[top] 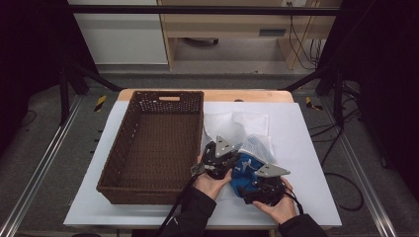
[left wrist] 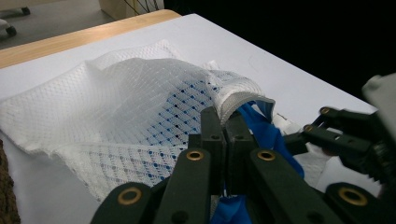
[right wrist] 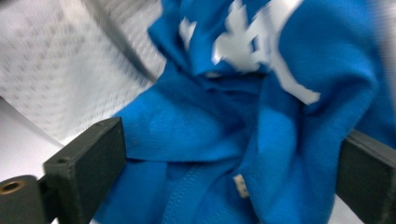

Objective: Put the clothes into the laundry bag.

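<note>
The left tongs [left wrist: 224, 135] are clamped on the rim of the mesh bag [left wrist: 116, 107], held low, pointing toward 1 o'clock. The right tongs [right wrist: 224, 163], at 3 o'clock of them, are spread wide around the blue cloth [right wrist: 261, 121], unpressed. Both lie on the surface [top: 296, 128], the basket [top: 153, 143] at 9 o'clock.

Cloth, mesh, wicker and matt plastic on a smooth white table.

The white mesh laundry bag [left wrist: 126, 107] is open-weave netting with a ribbed hem; the blue cloth garment [right wrist: 261, 140] looks soft and matt, with smooth white print. The brown wicker basket [top: 111, 163] is rough and woven, and the black plastic gripper jaws look matt with brass-coloured rivets.
</note>
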Tool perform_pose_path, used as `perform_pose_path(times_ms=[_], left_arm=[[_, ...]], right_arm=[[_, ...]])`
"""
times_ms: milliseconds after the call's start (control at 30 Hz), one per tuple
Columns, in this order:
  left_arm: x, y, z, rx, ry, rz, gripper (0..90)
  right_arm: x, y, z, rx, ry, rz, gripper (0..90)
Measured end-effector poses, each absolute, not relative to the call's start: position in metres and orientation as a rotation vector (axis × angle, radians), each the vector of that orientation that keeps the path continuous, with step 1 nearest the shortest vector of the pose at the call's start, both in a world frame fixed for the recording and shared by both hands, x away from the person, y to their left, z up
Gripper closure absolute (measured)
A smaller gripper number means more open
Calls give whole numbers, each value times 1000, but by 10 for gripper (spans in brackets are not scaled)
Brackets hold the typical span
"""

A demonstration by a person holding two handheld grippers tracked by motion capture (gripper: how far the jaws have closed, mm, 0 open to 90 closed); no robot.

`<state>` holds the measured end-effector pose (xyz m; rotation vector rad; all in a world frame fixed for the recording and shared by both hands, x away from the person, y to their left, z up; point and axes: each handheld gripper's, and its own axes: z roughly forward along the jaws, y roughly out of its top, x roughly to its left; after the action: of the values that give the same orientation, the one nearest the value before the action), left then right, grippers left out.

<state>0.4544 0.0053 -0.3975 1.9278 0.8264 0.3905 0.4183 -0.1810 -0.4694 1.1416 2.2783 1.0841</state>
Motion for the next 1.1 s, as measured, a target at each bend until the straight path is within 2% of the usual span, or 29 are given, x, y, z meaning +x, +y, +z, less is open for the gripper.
perform_pose_path(times_ms=[67, 167, 200, 233, 267, 300, 367, 500, 733, 933, 1100], left_arm=[[454, 5, -398, 1934, 825, 390, 892], [454, 6, -398, 1930, 825, 388, 892], [454, 5, -398, 1926, 826, 386, 892], [454, 5, -398, 1926, 826, 386, 892], [454, 5, -398, 1927, 826, 386, 892], [454, 5, -398, 1927, 826, 386, 892], [453, 5, -398, 1927, 827, 385, 892], [453, 6, -398, 1922, 827, 379, 891], [453, 6, -397, 1913, 822, 384, 891], [452, 6, -397, 1915, 821, 382, 892], [451, 5, -397, 1922, 812, 371, 893]], right_arm=[[421, -175, -475, 1131, 2310, 1020, 145], [423, -171, -480, 1100, 2331, 952, 345], [423, -172, -479, 1104, 2322, 946, 442], [423, -172, -479, 1104, 2322, 946, 442], [426, -177, -477, 1127, 2312, 944, 604], [427, -178, -476, 1132, 2311, 934, 664], [428, -179, -476, 1134, 2310, 909, 720], [431, -177, -471, 1184, 2304, 917, 763], [429, -188, -450, 1209, 2177, 1252, 766], [455, -183, -457, 1309, 2030, 1357, 768], [475, -178, -470, 1378, 1922, 1288, 758]])
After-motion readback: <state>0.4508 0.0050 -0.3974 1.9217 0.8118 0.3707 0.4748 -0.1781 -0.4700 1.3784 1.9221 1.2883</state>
